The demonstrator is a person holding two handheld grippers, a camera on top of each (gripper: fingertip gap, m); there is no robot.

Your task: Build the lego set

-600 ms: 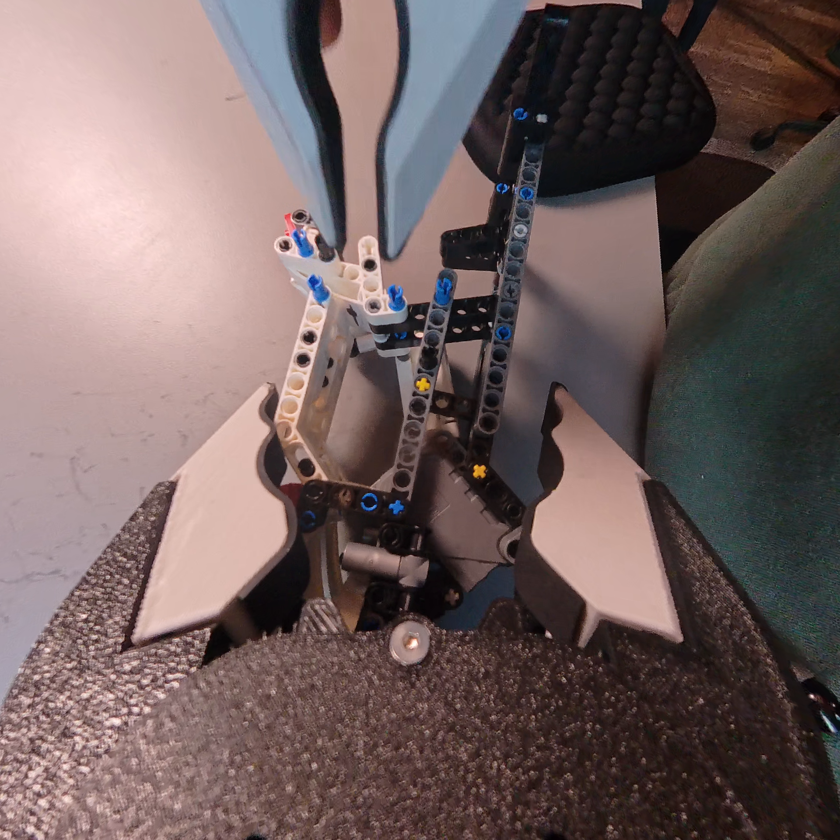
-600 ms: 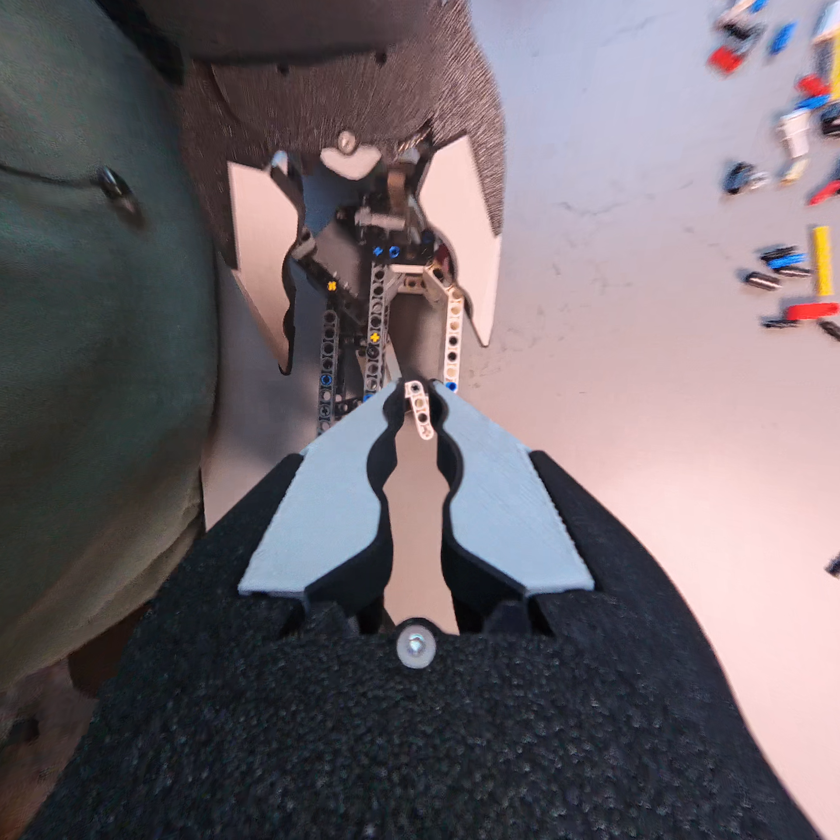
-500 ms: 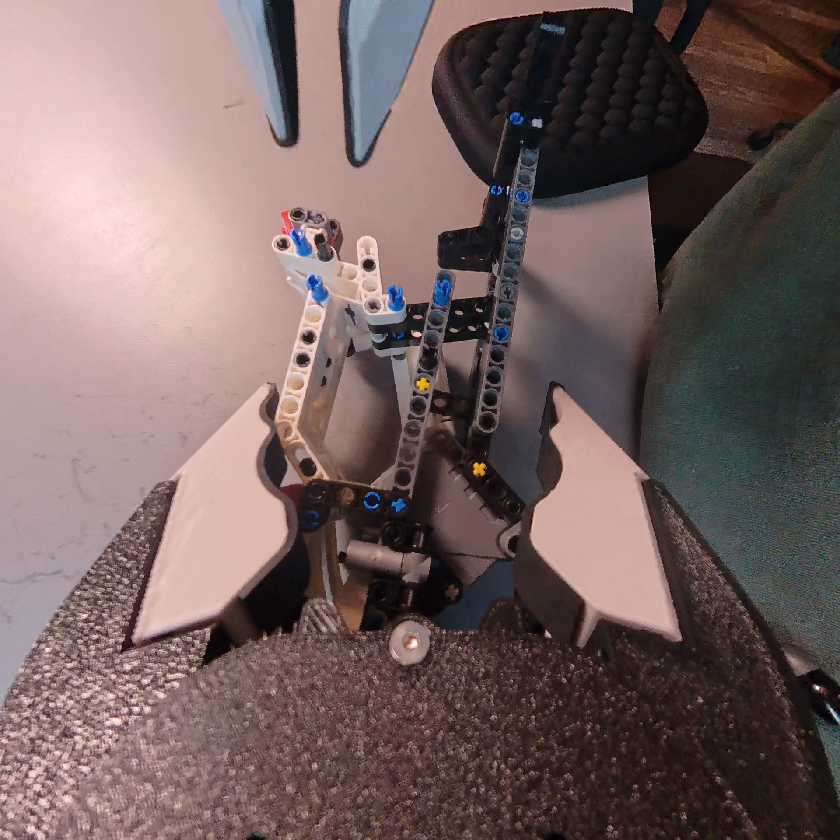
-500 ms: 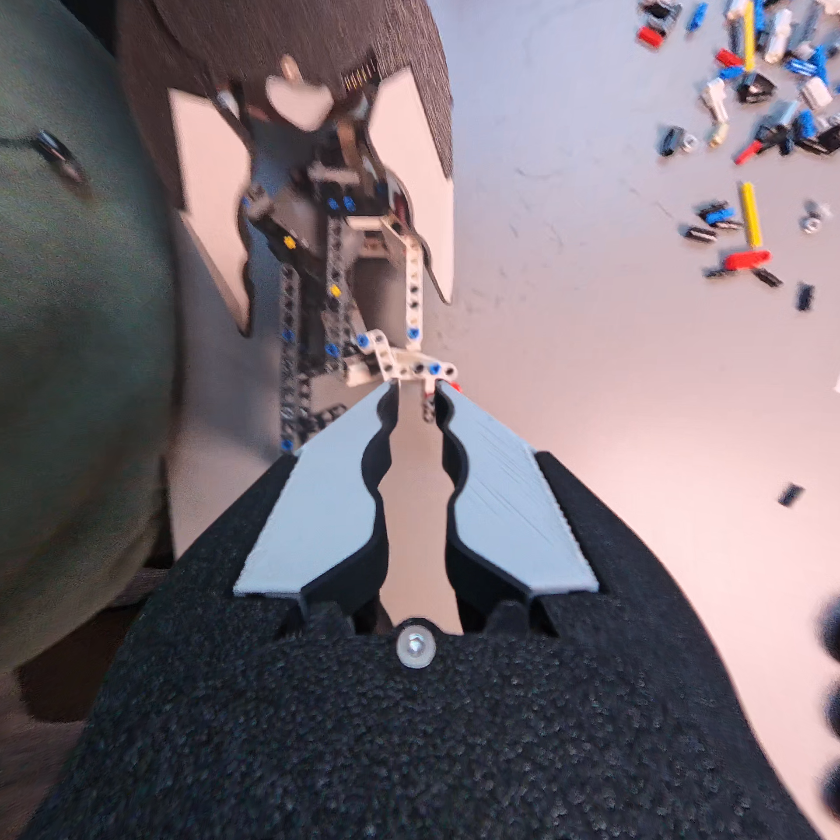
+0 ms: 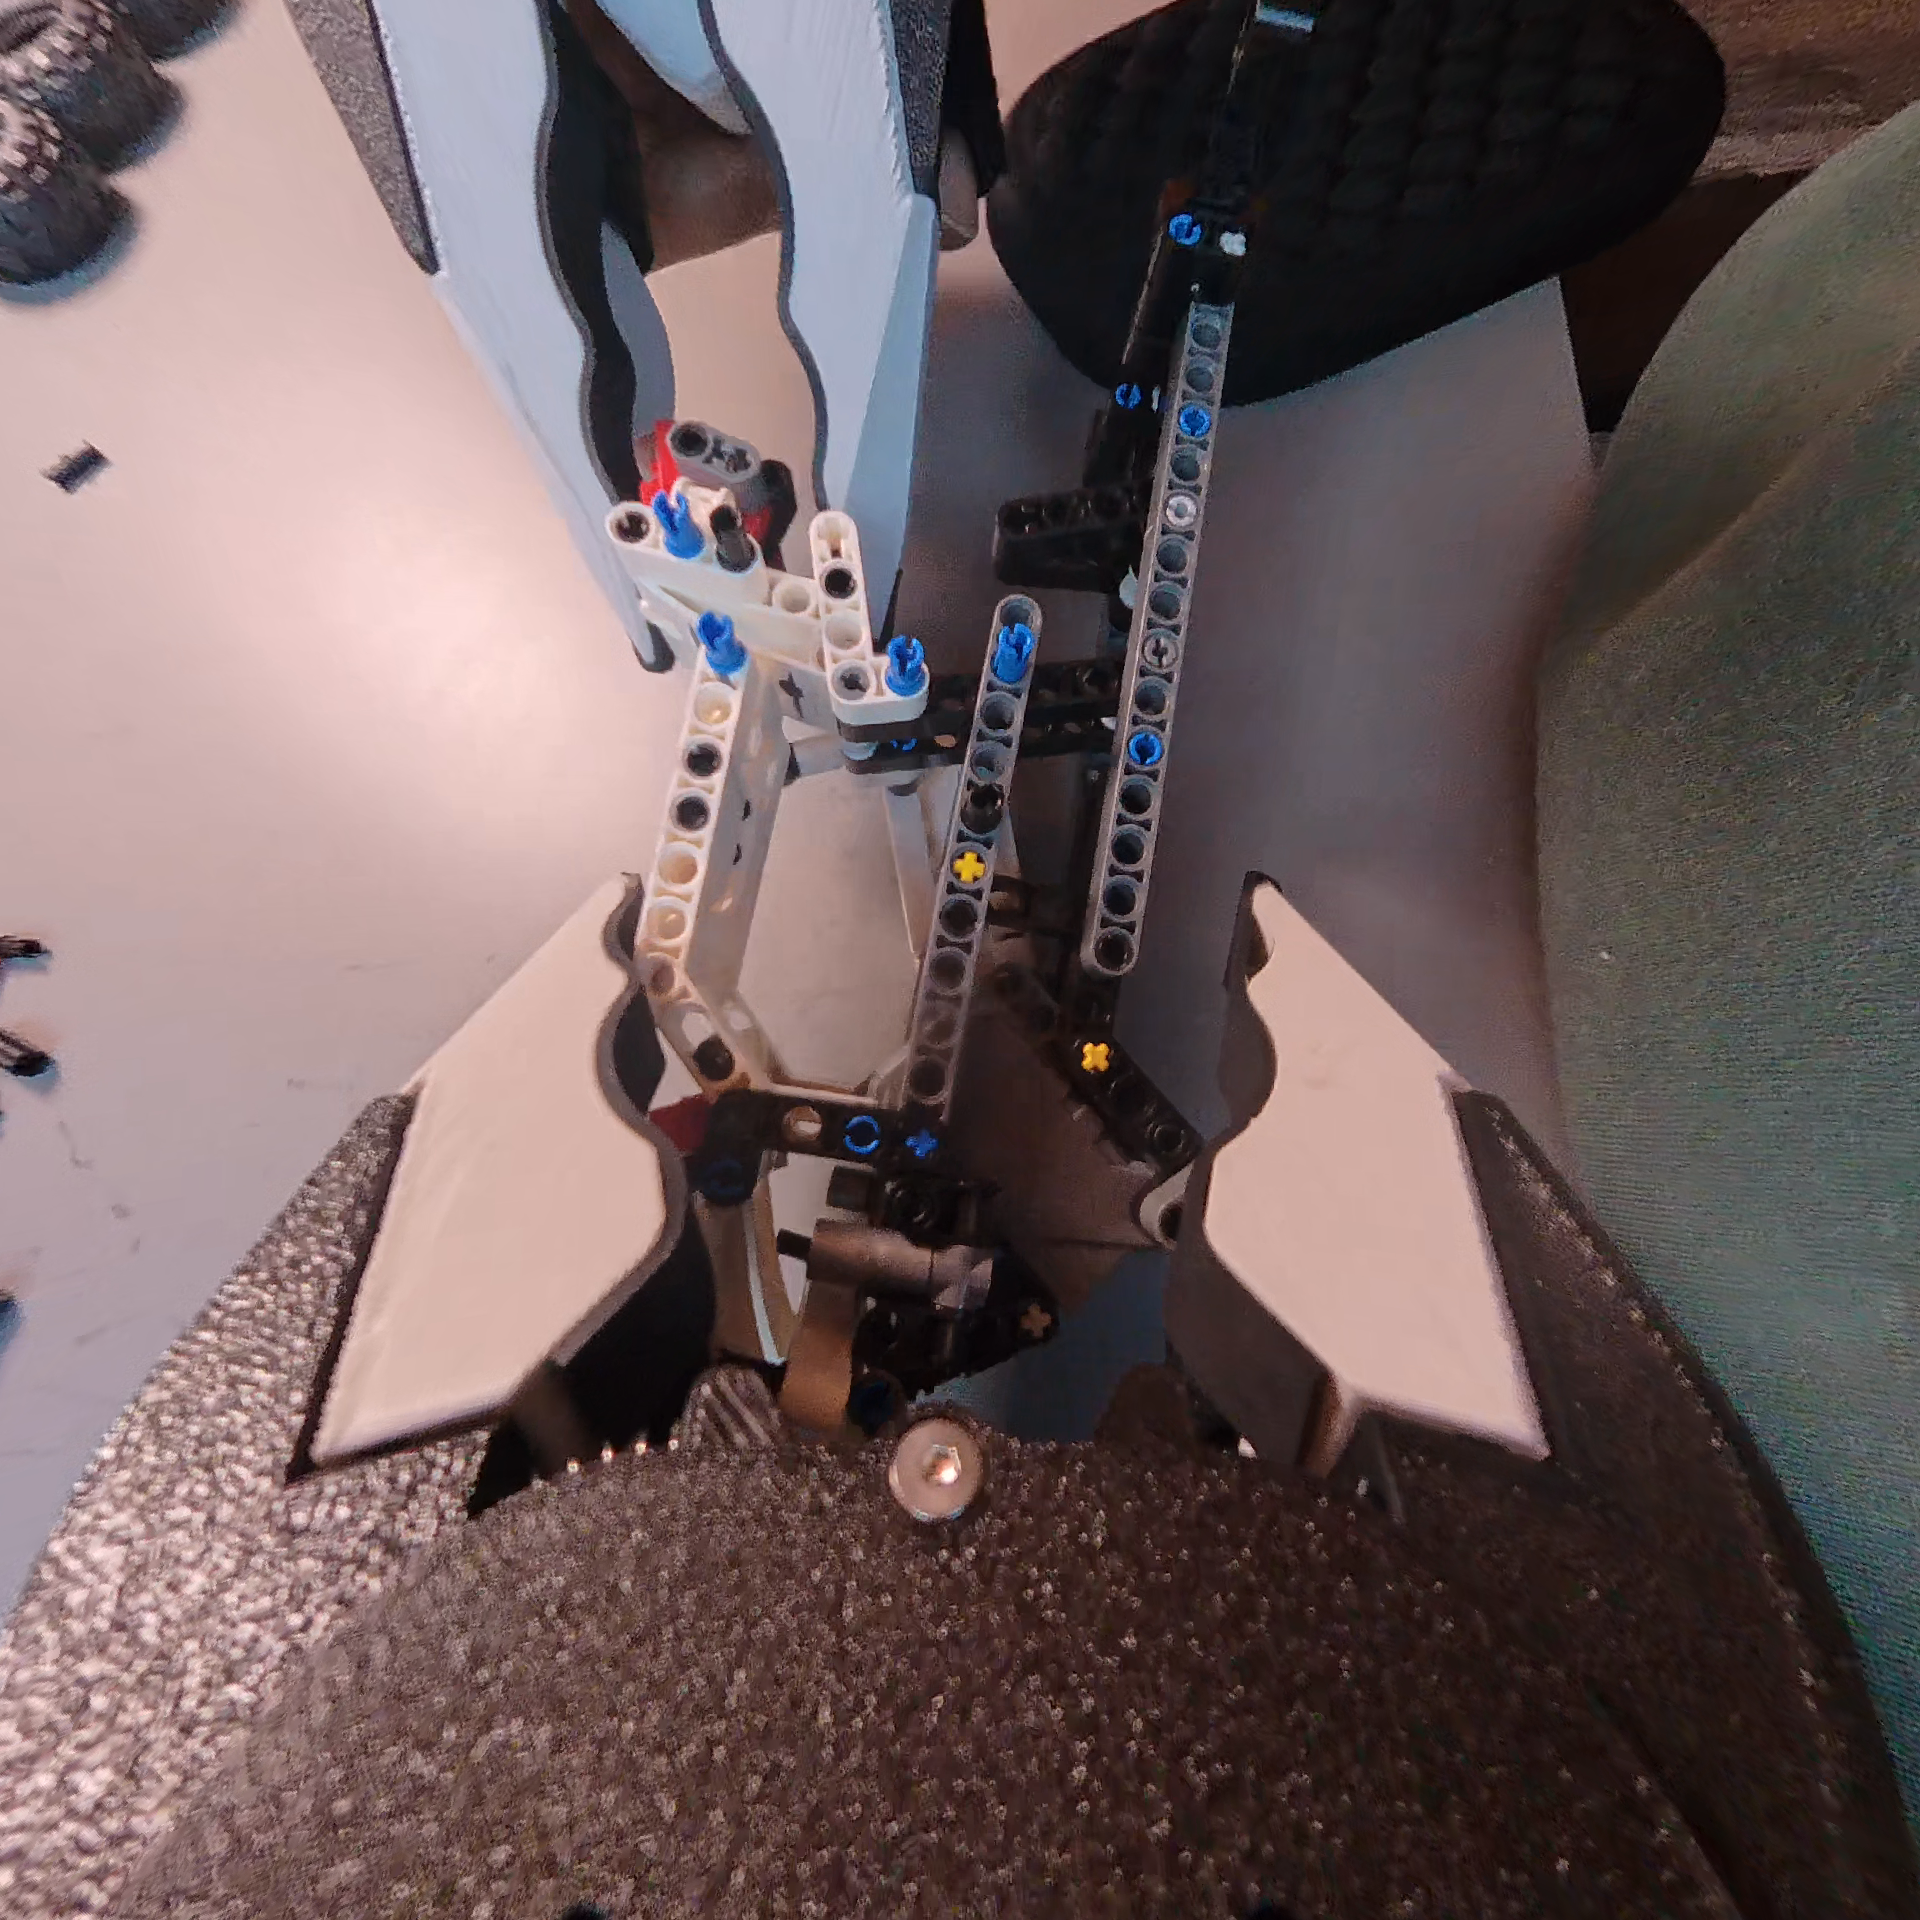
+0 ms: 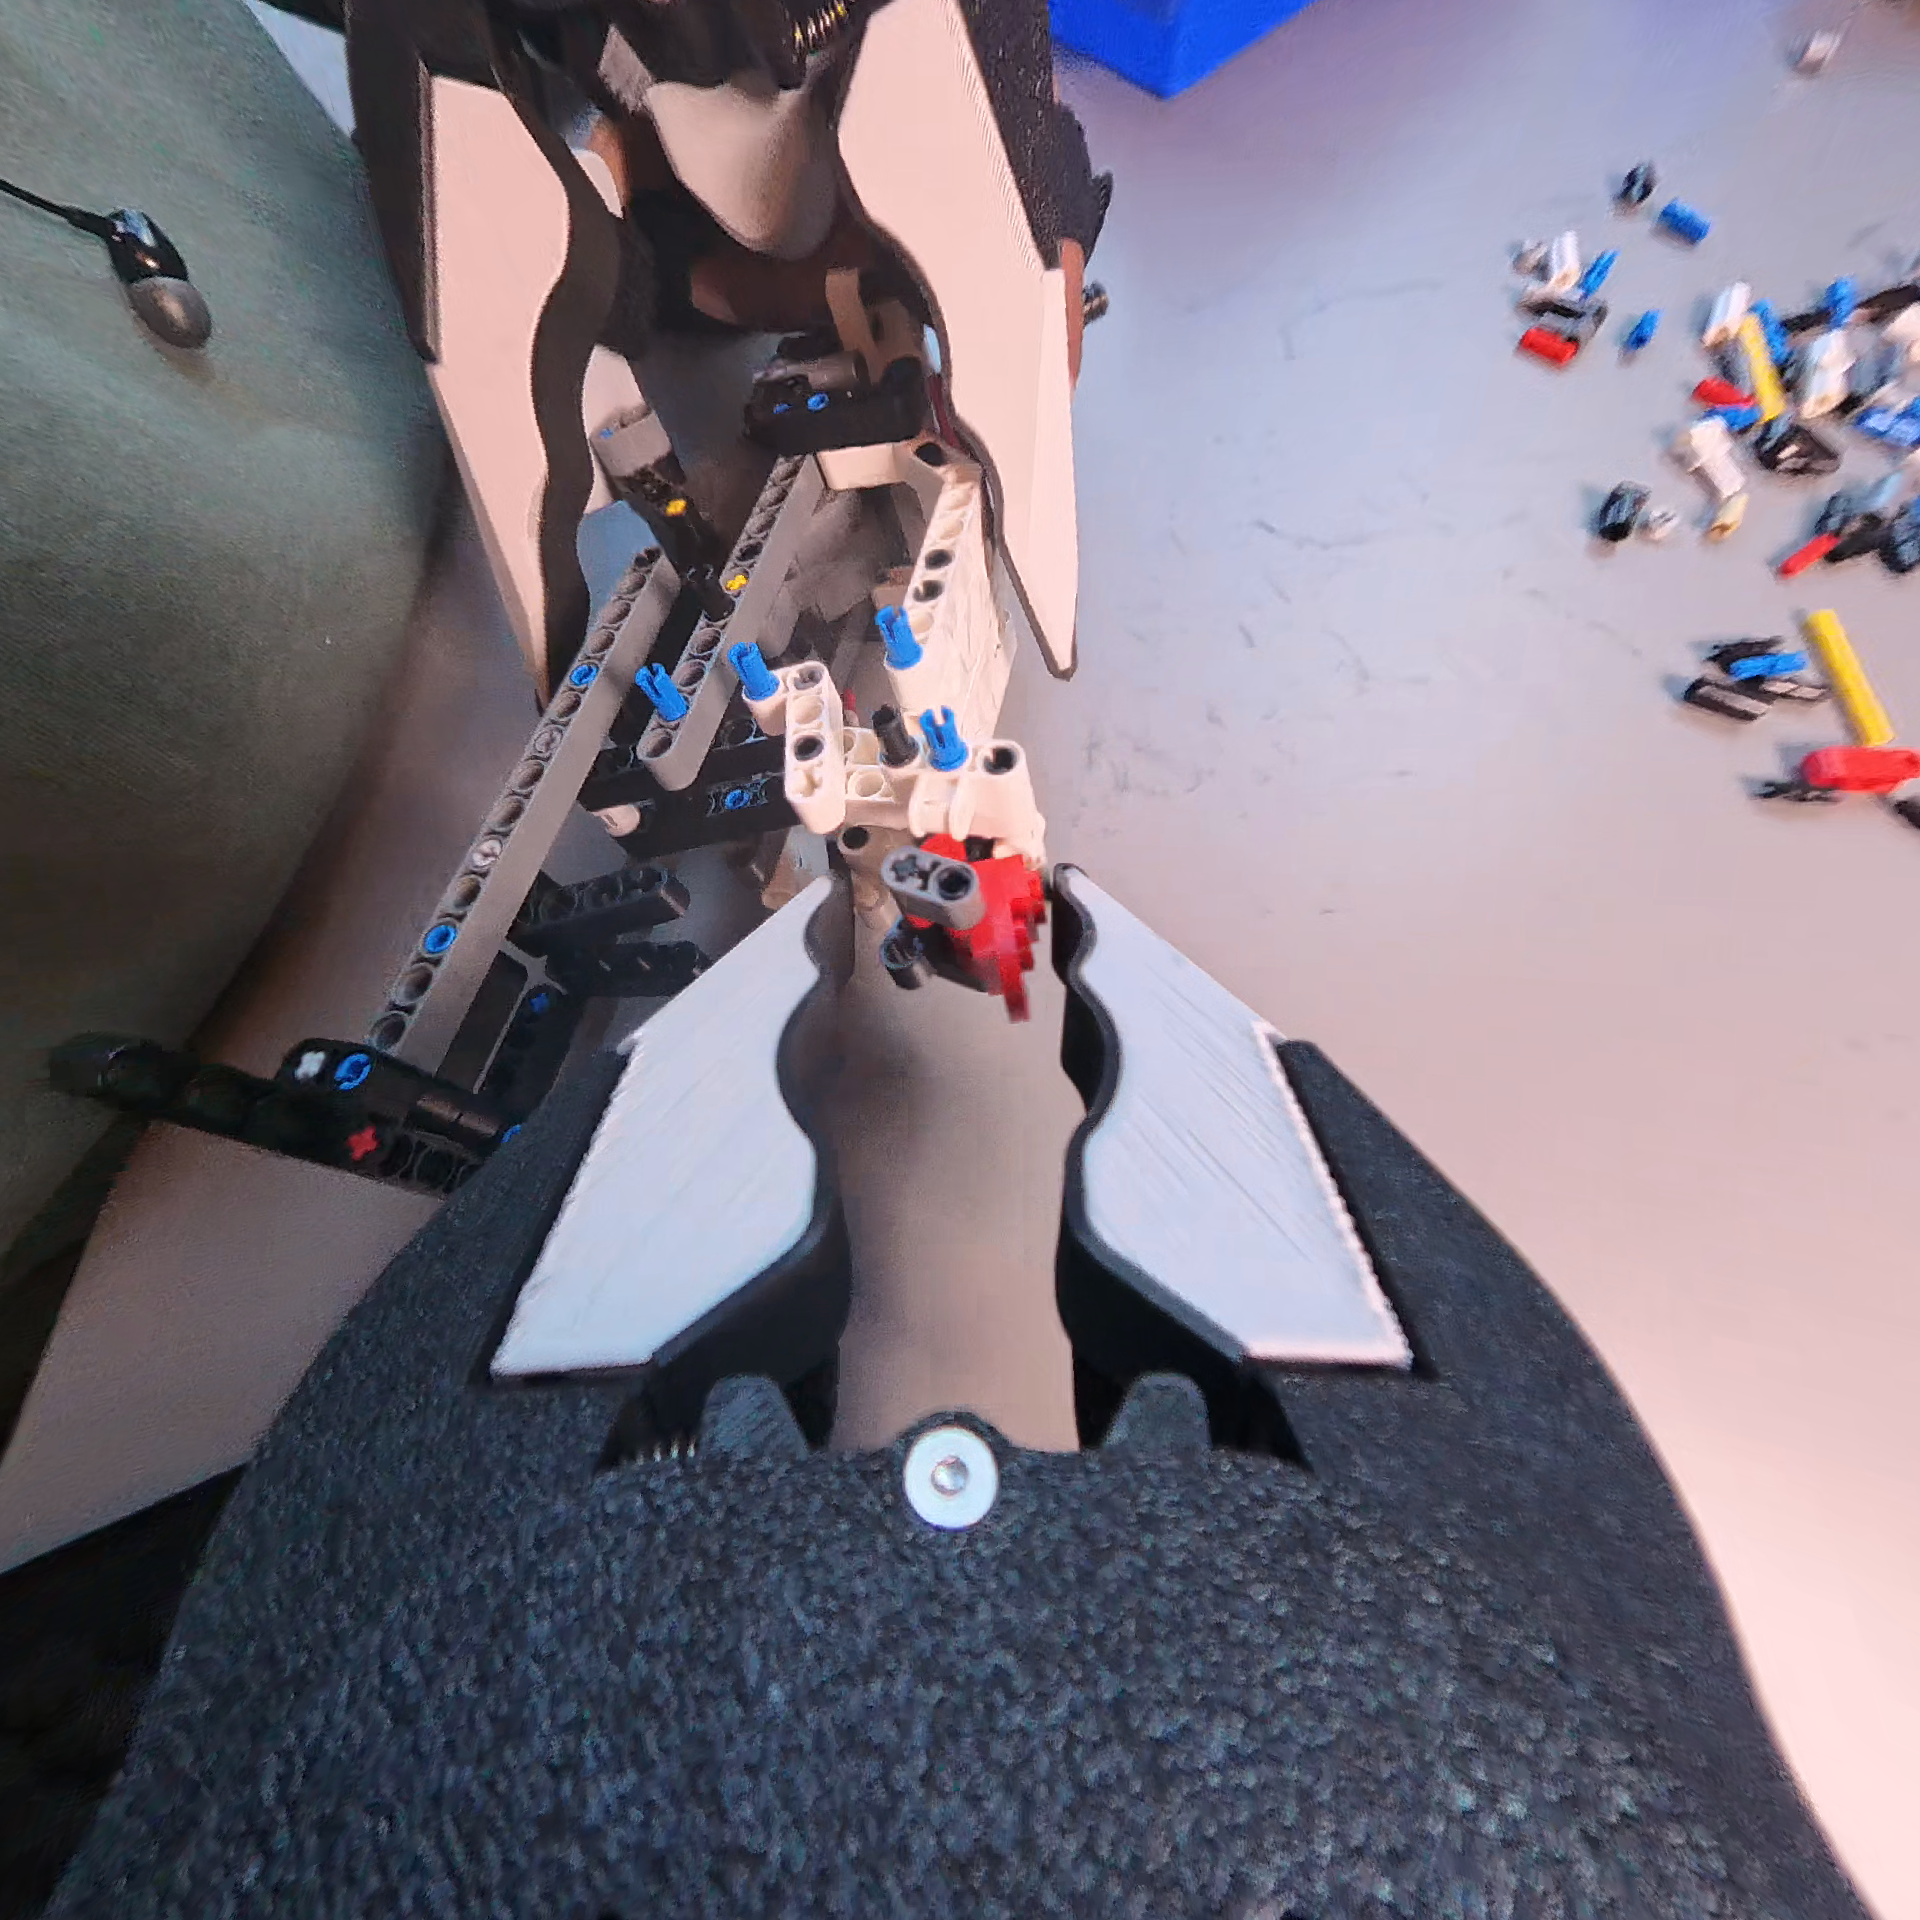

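The left gripper (image 5: pixel 930 1049) had the lego build (image 5: pixel 914 831) clamped at its near end, jaws shut on the dark base of the frame, and the whole assembly stuck out forward along the fingers, held up above the pale table (image 5: pixel 208 727). White beams ran up the left side of the build, grey and black beams up the right, blue pins poking out along the way. Out at the far tip sat a small grey connector with a red piece (image 6: pixel 987 914) behind it. That's where the right gripper (image 6: pixel 940 894) was, coming in from the opposite side, jaws parted with a clear gap, one fingertip (image 6: pixel 1081 914) right against the red piece, the other standing off from the cluster, not clamped on anything. Further off on the table lay a scatter of loose parts (image 6: pixel 1766 416), among them a yellow axle (image 6: pixel 1844 675), and a blue bin (image 6: pixel 1164 42) at the back edge. A green-clad person (image 6: pixel 156 623) sat close alongside.
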